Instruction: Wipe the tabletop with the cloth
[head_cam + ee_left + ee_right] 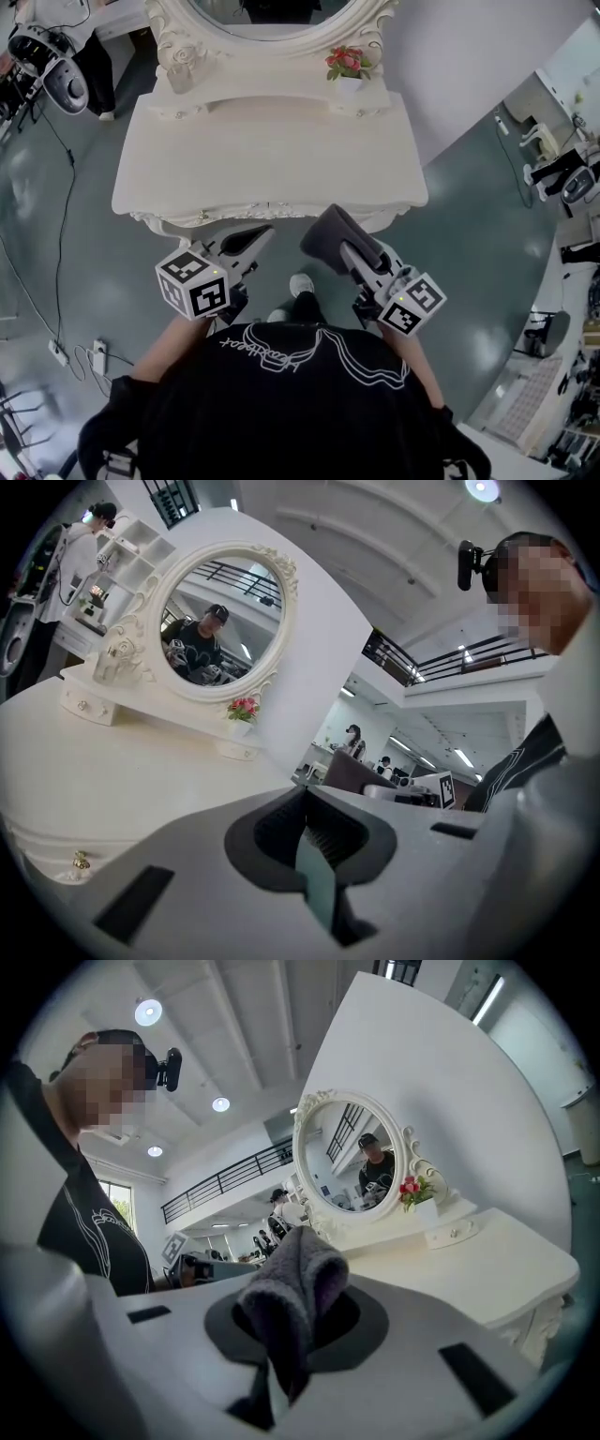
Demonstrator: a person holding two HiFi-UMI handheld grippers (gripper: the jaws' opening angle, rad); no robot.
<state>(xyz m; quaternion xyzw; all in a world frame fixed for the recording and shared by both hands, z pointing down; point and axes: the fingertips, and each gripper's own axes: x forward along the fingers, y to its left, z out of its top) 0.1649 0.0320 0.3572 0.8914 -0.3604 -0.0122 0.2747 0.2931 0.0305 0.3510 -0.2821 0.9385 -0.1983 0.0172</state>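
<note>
The white tabletop [272,159] of a dressing table lies ahead of me, bare across its middle. A folded dark grey cloth [330,236] sticks up from my right gripper [352,251], which is shut on it just off the table's front edge. In the right gripper view the cloth [292,1283] bulges out of the jaws, with the tabletop [487,1251] beyond. My left gripper [255,236] hangs at the front edge too, left of the cloth. Its jaws are shut with nothing between them [305,799].
An oval mirror [272,21] in a carved frame stands at the table's back, with a small pot of pink flowers [348,64] at its right. A power strip and cables [80,354] lie on the floor at the left. Camera gear [47,66] stands far left.
</note>
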